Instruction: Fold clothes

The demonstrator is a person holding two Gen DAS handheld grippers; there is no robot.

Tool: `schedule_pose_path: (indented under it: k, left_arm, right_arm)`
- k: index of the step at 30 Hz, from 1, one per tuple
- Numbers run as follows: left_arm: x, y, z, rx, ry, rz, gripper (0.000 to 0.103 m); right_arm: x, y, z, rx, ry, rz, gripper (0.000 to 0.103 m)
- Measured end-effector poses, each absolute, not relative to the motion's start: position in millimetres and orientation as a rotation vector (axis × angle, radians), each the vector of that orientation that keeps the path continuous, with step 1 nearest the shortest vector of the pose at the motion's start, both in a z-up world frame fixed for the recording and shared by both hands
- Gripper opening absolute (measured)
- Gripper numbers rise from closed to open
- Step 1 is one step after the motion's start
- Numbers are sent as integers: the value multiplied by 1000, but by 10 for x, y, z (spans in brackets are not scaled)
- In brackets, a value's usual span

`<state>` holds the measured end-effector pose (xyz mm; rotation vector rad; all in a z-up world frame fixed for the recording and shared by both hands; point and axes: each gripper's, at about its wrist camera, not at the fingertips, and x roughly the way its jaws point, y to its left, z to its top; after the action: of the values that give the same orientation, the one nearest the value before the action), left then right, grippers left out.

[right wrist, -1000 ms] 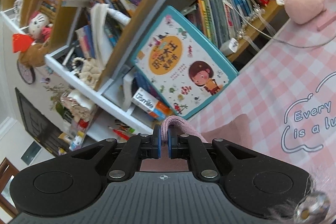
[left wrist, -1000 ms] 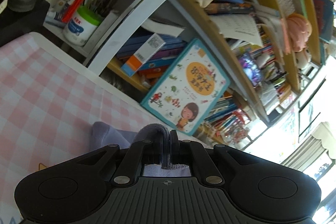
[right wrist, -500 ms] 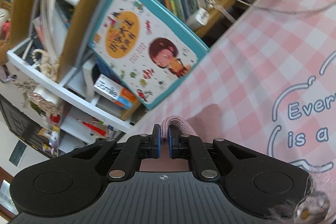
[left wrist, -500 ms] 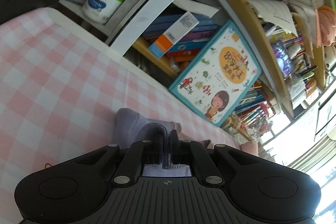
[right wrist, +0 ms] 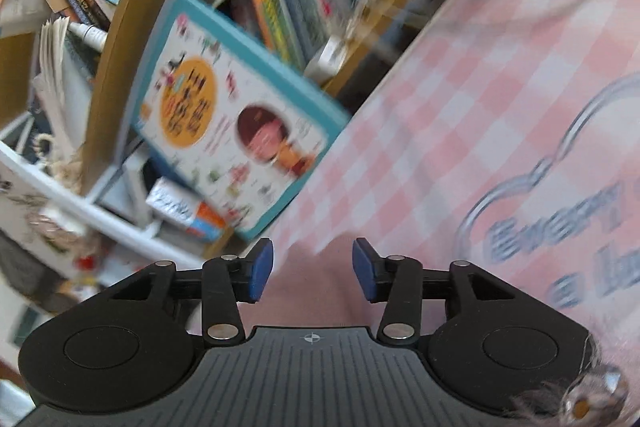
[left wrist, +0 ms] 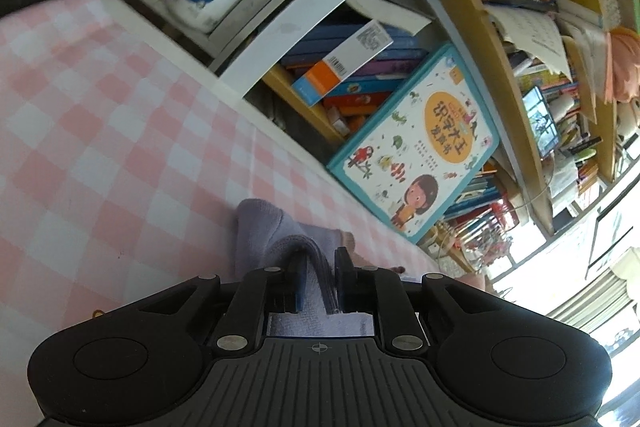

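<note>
While both grippers' jaws have just been opening, the lavender cloth (left wrist: pixel 280 227) lies slack between the left gripper (left wrist: pixel 316 277) jaws, pink cloth (right wrist: pixel 312 291) under the parted right gripper (right wrist: pixel 313 269).

Left gripper (left wrist: pixel 318 275): matt black plastic, ribbed body, bright metal rivets. Cloth (left wrist: pixel 256 227) between the jaws: soft lilac knit, ribbed edge. Tablecloth (left wrist: pixel 100 131): smooth pink-white check. Picture book (left wrist: pixel 416 151): glossy card cover. Shelf (left wrist: pixel 500 39): wood.
</note>
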<state>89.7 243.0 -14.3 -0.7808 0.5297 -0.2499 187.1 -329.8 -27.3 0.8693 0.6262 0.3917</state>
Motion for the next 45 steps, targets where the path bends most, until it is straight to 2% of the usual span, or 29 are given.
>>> schedule_pose_path:
  k: [1, 2, 3, 4, 7, 10, 13, 15, 20, 22, 23, 24, 26, 28, 29, 34, 41, 43, 45]
  left_arm:
    - [866, 2426, -105, -763, 509, -238, 29]
    - [815, 2436, -56, -743, 474, -215, 50]
    - [763, 2448, -8, -722, 437, -192, 65]
    - [703, 2467, 45, -697, 394, -173, 67]
    - [598, 2489, 169, -620, 329, -123, 67]
    - [619, 2381, 225, -475, 356, -82, 66]
    - [724, 2248, 213, -350, 417, -61, 60]
    - [809, 2164, 187, -286, 453, -69, 51]
    - [946, 1985, 176, -148, 505, -135, 49]
    - [1040, 1942, 148, -112, 554, -133, 34]
    - [1095, 1938, 122, -107, 586, -127, 18]
    - [1120, 1947, 101, -112, 602, -123, 7]
    - [1102, 1966, 98, -136, 587, -125, 5]
    - [1050, 1983, 140, -161, 553, -133, 5]
    - [1032, 1991, 156, -172, 540, -135, 5]
    - [1173, 2013, -50, -189, 614, -115, 8]
    - [1168, 2123, -102, -270, 616, -108, 16]
    - [1129, 2159, -56, -298, 593, -73, 23]
    - [1036, 2192, 38, -313, 542, -34, 23]
  right_arm:
    - [1850, -3315, -236, 848, 611, 382, 42]
    - [1831, -3330, -200, 830, 596, 377, 42]
    - [1811, -3320, -159, 801, 582, 378, 42]
    - [1792, -3302, -117, 767, 569, 382, 42]
    - [1731, -3218, 13, 644, 536, 395, 42]
    - [1686, -2994, 92, 447, 543, 414, 42]
    - [1695, -2738, 95, 259, 572, 407, 42]
    - [1731, -2593, 65, 162, 594, 400, 42]
    - [1879, -2388, 3, 19, 642, 414, 40]
    - [1941, -2346, -35, -1, 674, 416, 32]
    - [1956, -2333, -53, -3, 685, 419, 25]
    - [1940, -2333, -45, -1, 678, 414, 18]
    - [1889, -2341, -11, 2, 654, 400, 12]
    - [1770, -2391, 93, 26, 588, 394, 9]
    - [1719, -2422, 144, 41, 560, 389, 3]
    - [1829, -2462, 11, 67, 637, 363, 3]
    - [1866, -2485, -74, 100, 650, 363, 3]
    - [1849, -2501, -70, 110, 647, 356, 4]
    - [1823, -2506, -48, 107, 640, 347, 5]
